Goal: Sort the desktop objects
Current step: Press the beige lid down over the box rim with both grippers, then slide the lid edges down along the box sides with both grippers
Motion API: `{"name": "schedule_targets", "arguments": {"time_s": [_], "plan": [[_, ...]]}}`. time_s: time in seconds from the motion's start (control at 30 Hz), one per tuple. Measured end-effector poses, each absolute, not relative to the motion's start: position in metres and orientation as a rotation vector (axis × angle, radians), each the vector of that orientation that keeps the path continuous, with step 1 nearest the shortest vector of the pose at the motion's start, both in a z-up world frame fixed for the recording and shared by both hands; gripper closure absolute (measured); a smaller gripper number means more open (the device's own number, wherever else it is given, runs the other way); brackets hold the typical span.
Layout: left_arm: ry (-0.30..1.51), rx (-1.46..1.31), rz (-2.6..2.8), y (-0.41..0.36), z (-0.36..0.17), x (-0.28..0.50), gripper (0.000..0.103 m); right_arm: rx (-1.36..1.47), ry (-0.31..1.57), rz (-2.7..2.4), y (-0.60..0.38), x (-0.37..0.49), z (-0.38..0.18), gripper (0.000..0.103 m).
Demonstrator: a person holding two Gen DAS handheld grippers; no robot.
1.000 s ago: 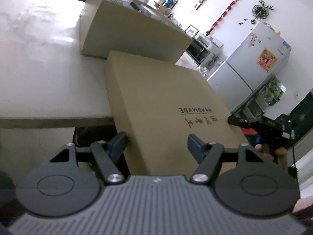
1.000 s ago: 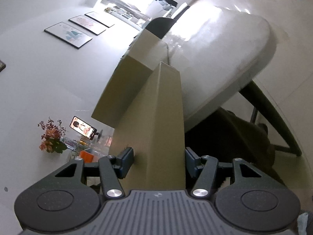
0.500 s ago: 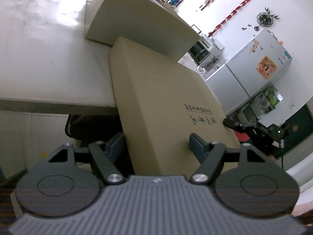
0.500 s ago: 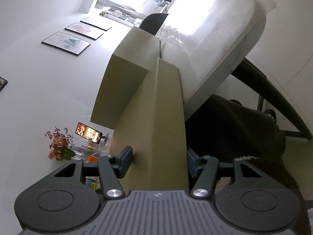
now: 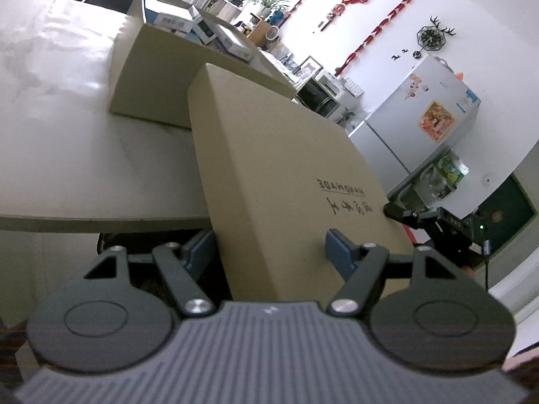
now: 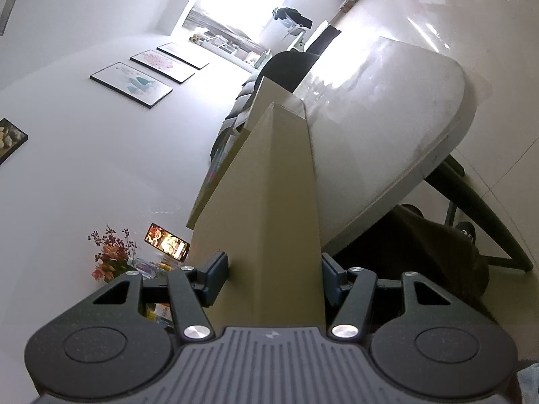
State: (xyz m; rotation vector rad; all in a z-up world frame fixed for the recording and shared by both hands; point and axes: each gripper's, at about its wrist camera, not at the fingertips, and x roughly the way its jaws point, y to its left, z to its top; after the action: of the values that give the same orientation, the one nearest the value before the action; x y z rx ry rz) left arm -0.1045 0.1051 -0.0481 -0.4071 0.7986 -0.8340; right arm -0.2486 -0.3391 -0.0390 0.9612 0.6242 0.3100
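Grippers first: left gripper (image 5: 269, 252) has both blue pads pressed on the near rim of the flat kraft lid (image 5: 286, 175), one pad under, one on the printed top. Right gripper (image 6: 274, 277) is clamped across the lid's side wall at the other end, pads tight on both faces. The lid is held in the air, tilted, its far edge over the table (image 5: 67, 101) and just in front of the open box (image 5: 158, 77), which sits on the table with small cartons (image 5: 202, 30) inside.

Handling, my guess: light, stiff cardboard, matte so not slippery, but thin walls could dent or flex; grips at opposite rims look right.

Hidden: the lid's underside, most of the box interior, and whether the lid's far edge touches the box. Printed text reads upside down.
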Motion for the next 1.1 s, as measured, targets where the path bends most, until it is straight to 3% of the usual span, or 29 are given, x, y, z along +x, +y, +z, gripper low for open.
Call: {"name": "schedule_targets", "arguments": {"time_s": [0.6, 1.1], "plan": [[0.738, -0.469, -0.826, 0.109, -0.007, -0.083, 0.032, 0.843, 0.564, 0.346, -0.334, -0.221, 0.043, 0.042], [0.716, -0.481, -0.781, 0.116, 0.0, -0.051, 0.033, 0.868, 0.584, 0.368, -0.329, -0.165, 0.049, 0.041]]}}
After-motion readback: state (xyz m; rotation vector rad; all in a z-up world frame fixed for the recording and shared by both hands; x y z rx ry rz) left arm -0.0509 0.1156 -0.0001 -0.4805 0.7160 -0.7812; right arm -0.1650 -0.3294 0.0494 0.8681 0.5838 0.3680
